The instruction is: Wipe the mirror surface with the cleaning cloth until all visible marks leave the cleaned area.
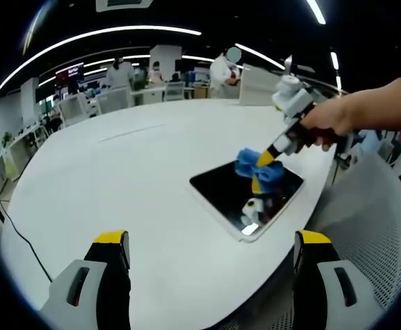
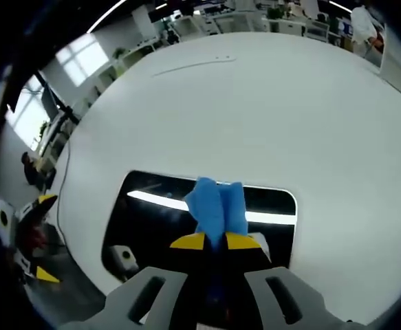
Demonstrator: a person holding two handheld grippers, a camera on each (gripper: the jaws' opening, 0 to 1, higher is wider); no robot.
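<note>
Pressing a crumpled blue cleaning cloth [image 2: 216,206] onto the dark rectangular white-framed mirror [image 2: 152,227], our right gripper [image 2: 214,240] has its yellow-tipped jaws clamped on the cloth. The mirror lies flat near the edge of the round white table [image 1: 117,172]. Our left gripper [image 1: 210,247] hovers with jaws spread wide, holding nothing.

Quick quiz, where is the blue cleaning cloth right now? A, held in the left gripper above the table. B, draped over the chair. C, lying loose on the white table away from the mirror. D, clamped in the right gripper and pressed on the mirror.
D: the right gripper is shut on the blue cloth, which sits on the dark mirror; the left gripper holds nothing.
</note>
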